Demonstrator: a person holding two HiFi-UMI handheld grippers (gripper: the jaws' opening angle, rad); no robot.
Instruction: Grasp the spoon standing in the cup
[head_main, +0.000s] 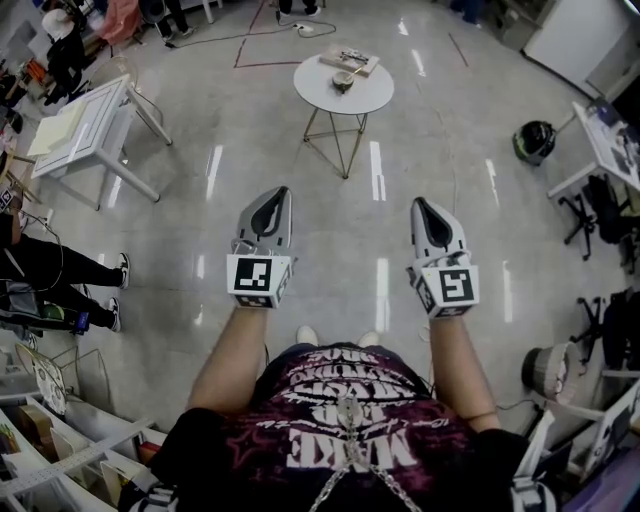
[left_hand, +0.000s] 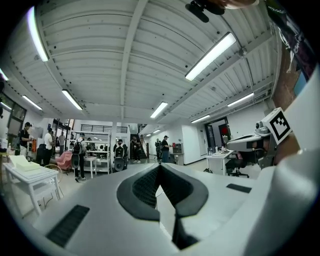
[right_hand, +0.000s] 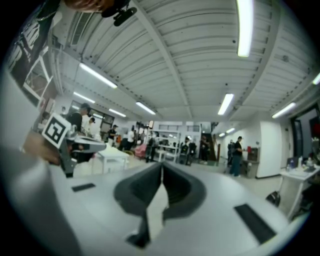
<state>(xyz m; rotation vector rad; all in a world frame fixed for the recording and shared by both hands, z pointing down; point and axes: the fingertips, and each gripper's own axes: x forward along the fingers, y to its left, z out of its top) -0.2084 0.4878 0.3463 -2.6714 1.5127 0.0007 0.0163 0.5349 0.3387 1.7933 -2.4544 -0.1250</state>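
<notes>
Far ahead of left gripper (head_main: 283, 192) and right gripper (head_main: 418, 203), both jaws pressed together: the cup (head_main: 343, 81) on a round table (head_main: 378, 95).

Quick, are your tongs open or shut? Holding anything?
Left tongs: shut, holding nothing.
Right tongs: shut, holding nothing.

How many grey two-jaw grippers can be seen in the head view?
2. The grey left gripper is left of centre and the grey right gripper right of centre, both shut. None seems hidden.
</notes>
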